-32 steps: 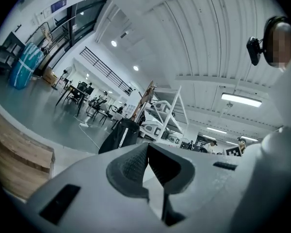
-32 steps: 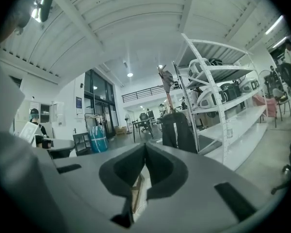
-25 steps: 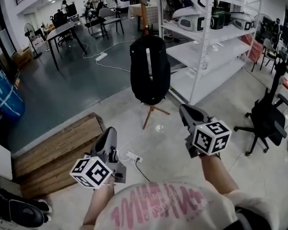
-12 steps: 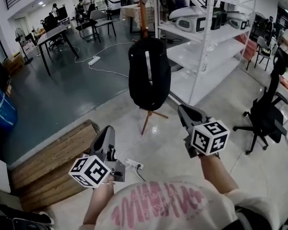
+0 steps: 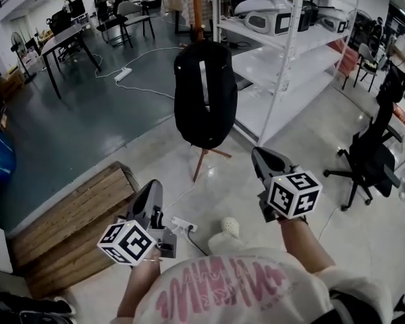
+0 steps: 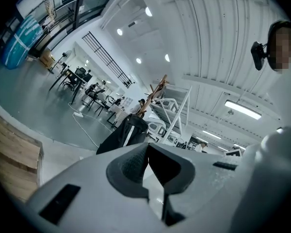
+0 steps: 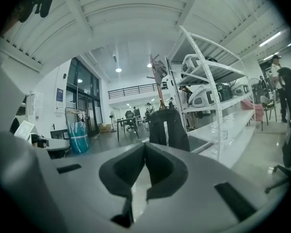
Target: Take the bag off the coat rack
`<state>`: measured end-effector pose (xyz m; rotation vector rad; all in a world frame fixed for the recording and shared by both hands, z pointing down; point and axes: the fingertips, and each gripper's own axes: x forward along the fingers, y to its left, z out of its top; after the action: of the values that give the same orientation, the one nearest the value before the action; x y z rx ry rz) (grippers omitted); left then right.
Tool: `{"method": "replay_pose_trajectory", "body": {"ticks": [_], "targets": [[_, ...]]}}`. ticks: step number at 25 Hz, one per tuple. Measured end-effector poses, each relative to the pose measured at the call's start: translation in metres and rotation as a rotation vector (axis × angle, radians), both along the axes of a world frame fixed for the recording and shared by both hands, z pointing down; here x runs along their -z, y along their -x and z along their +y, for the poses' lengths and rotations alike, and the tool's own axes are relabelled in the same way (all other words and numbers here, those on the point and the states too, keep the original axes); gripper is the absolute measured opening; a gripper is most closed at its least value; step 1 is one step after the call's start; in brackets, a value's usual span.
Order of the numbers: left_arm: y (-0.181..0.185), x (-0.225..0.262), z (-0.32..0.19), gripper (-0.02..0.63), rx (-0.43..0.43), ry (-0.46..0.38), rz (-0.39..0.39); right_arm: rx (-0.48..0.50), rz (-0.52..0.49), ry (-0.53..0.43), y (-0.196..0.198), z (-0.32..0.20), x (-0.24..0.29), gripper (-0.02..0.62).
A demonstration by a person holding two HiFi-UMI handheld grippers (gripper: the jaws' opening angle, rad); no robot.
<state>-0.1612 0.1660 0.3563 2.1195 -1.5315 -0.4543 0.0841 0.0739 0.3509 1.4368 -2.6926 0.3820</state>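
Workshop floor (image 5: 246, 204) — bag (image 5: 206, 93) hangs well beyond left claw (image 5: 152, 187) and right claw (image 5: 260, 158), both clenched.

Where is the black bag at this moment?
Head view, upper centre: the black bag hangs on the wooden coat rack, just left of the white shelving.

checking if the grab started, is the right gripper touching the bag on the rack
Apart. The head view shows bare floor between the right gripper and the black bag hanging ahead; its jaws are shut, empty.
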Motion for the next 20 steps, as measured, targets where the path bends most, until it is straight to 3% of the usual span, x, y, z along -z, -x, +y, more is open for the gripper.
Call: {"method": "replay_pose_trajectory", "body": {"ticks": [10,20], "targets": [[-0.001,-0.007,-0.068,0.004,0.014,0.025,0.01,-0.002,-0.069,0.058,-0.003,-0.076,-0.014,0.006],[0.008,0.021,-0.173,0.004,0.1,-0.023,0.002,0.056,-0.114,0.055,-0.001,-0.202,0.006,0.006]]}}
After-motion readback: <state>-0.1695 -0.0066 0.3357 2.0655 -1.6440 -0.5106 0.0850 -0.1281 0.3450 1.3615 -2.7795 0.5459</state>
